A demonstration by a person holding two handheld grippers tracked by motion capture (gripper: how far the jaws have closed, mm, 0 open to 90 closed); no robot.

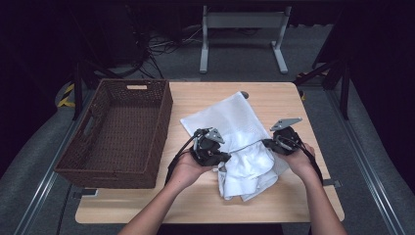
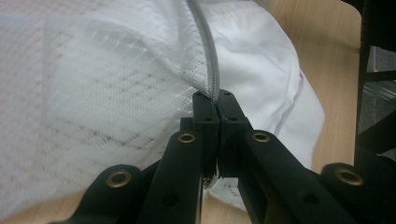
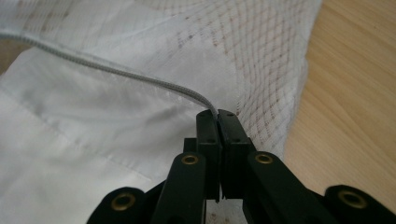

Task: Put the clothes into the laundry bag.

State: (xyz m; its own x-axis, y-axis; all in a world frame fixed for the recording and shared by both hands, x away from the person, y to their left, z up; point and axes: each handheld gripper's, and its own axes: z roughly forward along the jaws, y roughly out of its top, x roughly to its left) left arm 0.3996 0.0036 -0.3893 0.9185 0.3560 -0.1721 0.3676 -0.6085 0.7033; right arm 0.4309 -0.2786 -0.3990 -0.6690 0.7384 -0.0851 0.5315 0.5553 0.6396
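Observation:
A white mesh bag [image 1: 222, 117] lies on the wooden table [image 1: 195, 200], with a white cloth [image 1: 249, 169] bunched at its near end. In the left gripper view, my left gripper [image 2: 215, 100] is shut on the bag's grey corded rim [image 2: 208, 46], mesh to its left and smooth cloth [image 2: 266, 51] to its right. My right gripper [image 3: 217, 114] is also shut on that rim [image 3: 116, 72], the cloth [image 3: 70, 140] lying below the cord. From above, the left gripper [image 1: 222, 157] and the right gripper [image 1: 265, 143] hold the bag's mouth from either side.
A brown wicker basket [image 1: 164, 127] stands on the left part of the table, close to the left hand. A grey metal stand [image 1: 242, 19] and cables sit on the floor beyond the table. Bare wood shows along the front and right edges.

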